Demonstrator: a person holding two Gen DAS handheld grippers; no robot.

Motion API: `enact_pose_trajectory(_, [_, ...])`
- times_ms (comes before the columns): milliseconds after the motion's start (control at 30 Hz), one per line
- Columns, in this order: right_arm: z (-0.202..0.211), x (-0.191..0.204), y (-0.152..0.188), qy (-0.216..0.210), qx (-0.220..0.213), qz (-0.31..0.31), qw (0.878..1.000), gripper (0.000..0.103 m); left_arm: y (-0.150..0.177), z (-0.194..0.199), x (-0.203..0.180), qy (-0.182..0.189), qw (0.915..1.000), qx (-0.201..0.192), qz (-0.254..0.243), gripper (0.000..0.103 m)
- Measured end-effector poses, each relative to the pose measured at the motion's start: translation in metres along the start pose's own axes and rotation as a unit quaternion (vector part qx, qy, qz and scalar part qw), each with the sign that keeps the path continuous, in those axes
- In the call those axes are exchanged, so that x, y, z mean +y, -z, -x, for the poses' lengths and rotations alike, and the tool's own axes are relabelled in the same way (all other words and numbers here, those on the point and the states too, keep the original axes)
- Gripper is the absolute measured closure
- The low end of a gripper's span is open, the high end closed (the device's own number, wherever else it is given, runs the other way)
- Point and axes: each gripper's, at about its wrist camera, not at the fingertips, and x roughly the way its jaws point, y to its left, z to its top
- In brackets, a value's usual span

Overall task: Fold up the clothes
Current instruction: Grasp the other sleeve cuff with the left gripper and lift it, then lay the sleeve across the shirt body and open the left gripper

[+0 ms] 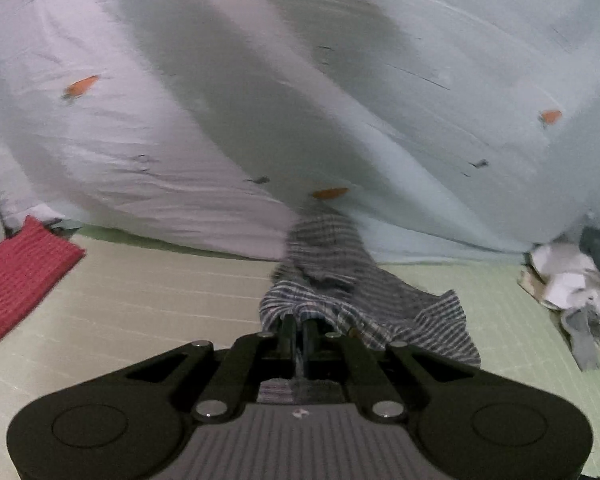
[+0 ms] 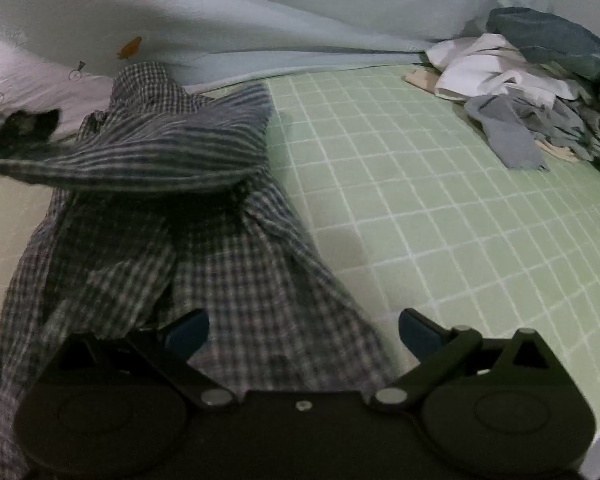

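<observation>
Green mat (image 2: 440,208) | left gripper (image 1: 299,330) fingertips buried in checked shirt (image 2: 204,248); blurred

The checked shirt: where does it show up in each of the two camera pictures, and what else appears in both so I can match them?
Left wrist view: the checked shirt is at centre, bunched and pinched in the shut left gripper.
Right wrist view: it fills the left half, spread on the green grid mat, under the open right gripper.
Shared landmark: the pile of clothes at the right.
</observation>
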Motion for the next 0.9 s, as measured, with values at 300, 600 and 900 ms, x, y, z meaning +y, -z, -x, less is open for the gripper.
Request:
enact_pose_trajectory(300, [0.015,0.056,0.023,0.033,-0.002,-0.04,0.999,0.001,-0.014,-0.001,0.082,0.017,0.9996,-0.005,0.021,0.1])
enact_pose_trajectory(600, [0.027,0.091,0.04,0.062,0.005,-0.037,0.997,0.001,-0.012,-0.016,0.143,0.009,0.9981,0.024,0.056,0.099])
enact_pose_trajectory(900, [0.033,0.085,0.043,0.063,-0.001,-0.021,0.998,0.001,0.017,0.005,0.152,-0.031,0.9935,0.064,0.089,0.05])
